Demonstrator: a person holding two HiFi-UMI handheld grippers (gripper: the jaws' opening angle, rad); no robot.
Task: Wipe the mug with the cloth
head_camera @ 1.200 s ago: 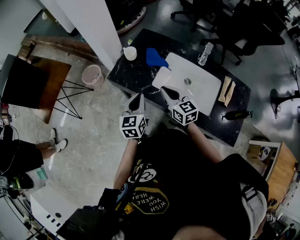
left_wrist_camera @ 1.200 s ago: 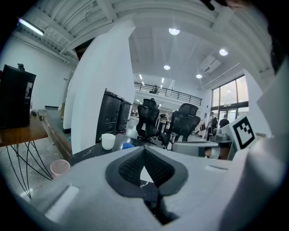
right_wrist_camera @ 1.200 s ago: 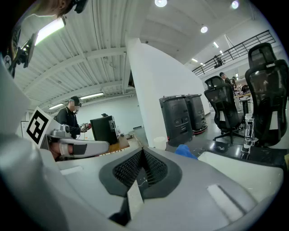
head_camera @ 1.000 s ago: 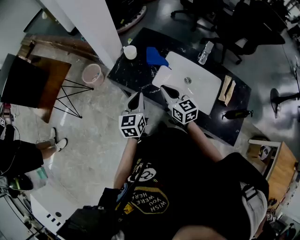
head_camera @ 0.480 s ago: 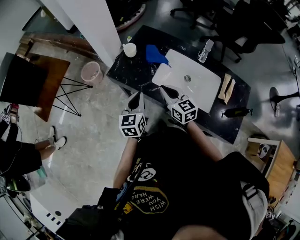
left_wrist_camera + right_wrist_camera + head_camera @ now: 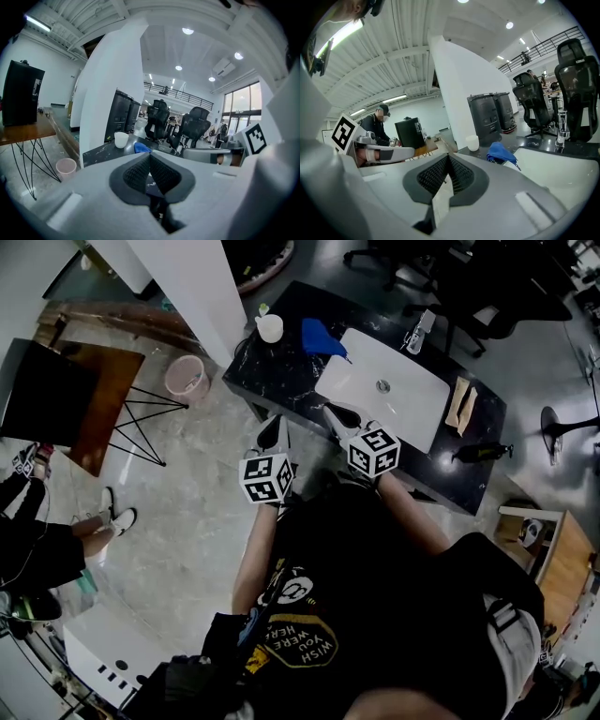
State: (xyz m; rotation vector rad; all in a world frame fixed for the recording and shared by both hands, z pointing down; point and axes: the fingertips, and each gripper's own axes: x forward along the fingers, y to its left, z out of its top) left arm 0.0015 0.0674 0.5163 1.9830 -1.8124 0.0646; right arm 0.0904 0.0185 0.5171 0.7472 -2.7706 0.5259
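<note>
A white mug (image 6: 269,328) stands at the far left end of a dark marble counter (image 6: 281,371). A crumpled blue cloth (image 6: 321,337) lies just right of it, against the white sink basin (image 6: 384,385). My left gripper (image 6: 275,424) hovers at the counter's near edge, shut and empty. My right gripper (image 6: 330,412) is beside it, over the basin's near corner, also shut with nothing in it. The left gripper view shows the mug (image 6: 121,139) and cloth (image 6: 142,148) ahead beyond the shut left gripper (image 6: 150,155). From the right gripper (image 6: 448,158), shut, mug (image 6: 472,142) and cloth (image 6: 500,153) lie ahead to the right.
A white pillar (image 6: 187,287) rises left of the counter, with a pink bin (image 6: 186,379) at its foot. A clear bottle (image 6: 422,329) stands behind the basin; wooden pieces (image 6: 461,401) and a black bottle (image 6: 478,453) lie on the right. A wooden table (image 6: 84,399) and a person (image 6: 37,549) are left.
Both grippers have moved a little forward, nearer the counter's edge, and the counter sits slightly closer in view. Their jaws stay shut.
</note>
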